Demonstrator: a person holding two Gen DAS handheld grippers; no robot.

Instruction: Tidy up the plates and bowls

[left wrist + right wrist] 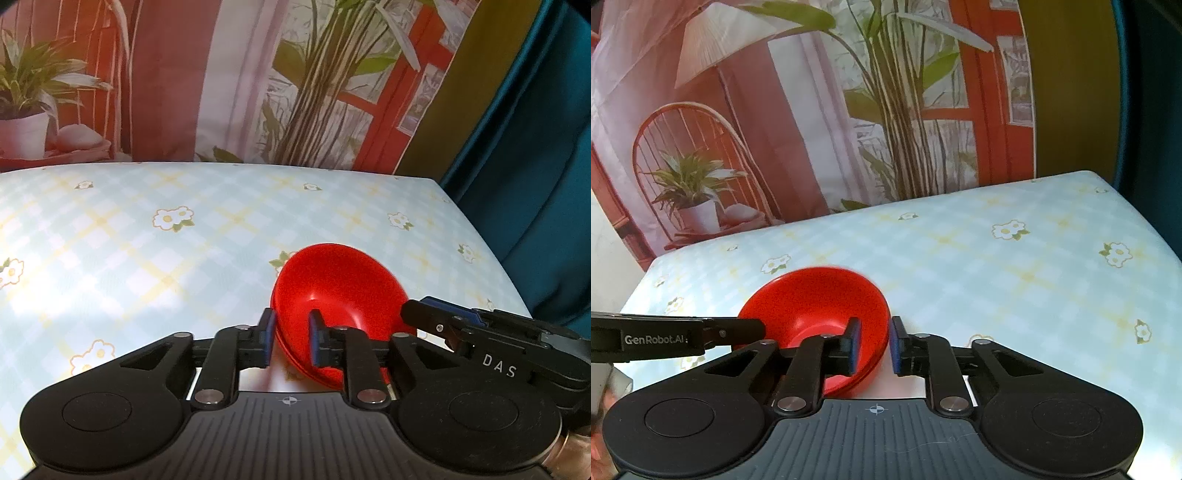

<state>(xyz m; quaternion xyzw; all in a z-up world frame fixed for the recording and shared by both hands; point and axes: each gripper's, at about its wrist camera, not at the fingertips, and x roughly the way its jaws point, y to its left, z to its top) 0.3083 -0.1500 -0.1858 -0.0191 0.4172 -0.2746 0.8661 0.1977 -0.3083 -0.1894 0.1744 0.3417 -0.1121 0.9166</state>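
Observation:
A red bowl (pixel 338 291) sits in a red plate (pixel 314 371) over the flowered tablecloth (pixel 147 258). My left gripper (pixel 291 338) straddles the bowl's left rim, one pad outside and one inside, closed on it. In the right wrist view my right gripper (pixel 873 345) straddles the right rim of the same bowl (pixel 816 306) the same way; the plate's edge (pixel 866 382) shows beneath. Each gripper shows in the other's view, the right one (pixel 439 319) at the bowl's right side and the left one (pixel 738 328) at its left side.
The table's far edge meets a printed backdrop (pixel 258 92) of plants and a red window. A teal curtain (pixel 535 184) hangs past the table's right edge. In the right wrist view the table's left edge (pixel 642 280) is close to the bowl.

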